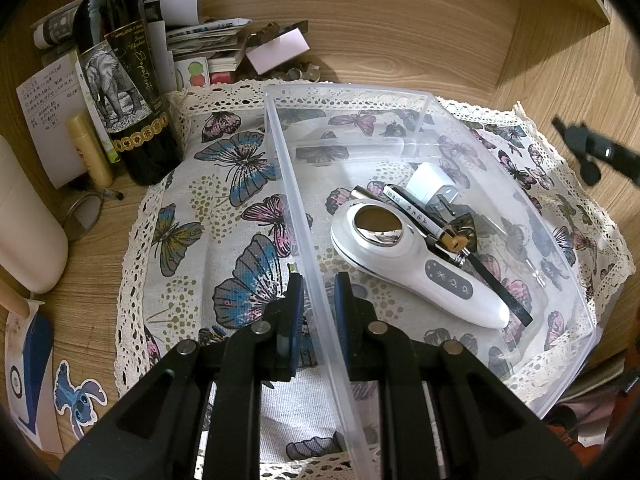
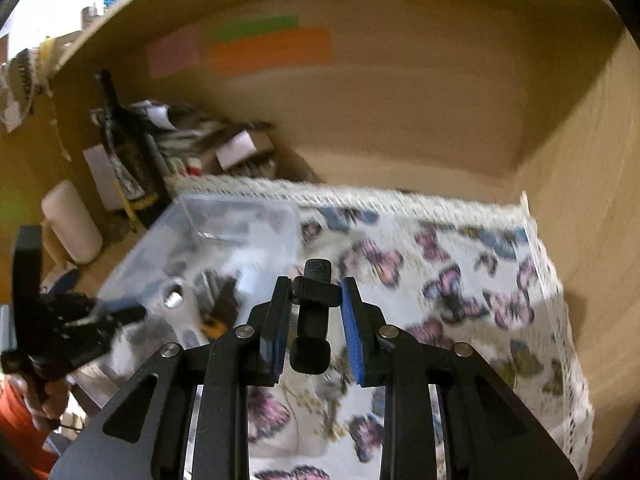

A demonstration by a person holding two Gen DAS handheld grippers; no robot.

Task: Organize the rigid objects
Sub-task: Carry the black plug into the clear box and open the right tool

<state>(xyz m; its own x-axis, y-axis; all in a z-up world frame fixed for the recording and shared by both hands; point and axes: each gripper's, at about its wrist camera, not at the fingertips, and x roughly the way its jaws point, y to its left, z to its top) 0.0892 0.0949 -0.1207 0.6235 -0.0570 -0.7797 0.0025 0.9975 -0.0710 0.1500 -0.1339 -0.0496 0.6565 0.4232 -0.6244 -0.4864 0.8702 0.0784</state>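
The right hand-held gripper (image 2: 314, 312) has a small black clip-on gadget (image 2: 314, 300) pinched crosswise between its blue pads, up in the air above the butterfly-print cloth (image 2: 460, 280), and the blur in that view says things are on the move. The gadget looks like hard moulded plastic, light and stiff, with a rounded foam-like tip near the camera. The pads bite its narrow middle bar, a sensible spot, though a smooth little body like that could pivot in the grip.

Over on the other side, the left hand-held gripper (image 1: 318, 292) is pressed together on the near wall of the clear plastic bin (image 1: 500, 152), steadying it on the tabletop. Thin, springy walls there, so a light squeeze is enough.

Inside the bin lie a white handheld device (image 1: 416, 264) with a shiny oval plate, a white charger plug (image 1: 430, 182), a pen (image 1: 416, 210) and a black strap (image 1: 500, 292). All rigid, none looks fragile. The bin seems the gadget's likely home.
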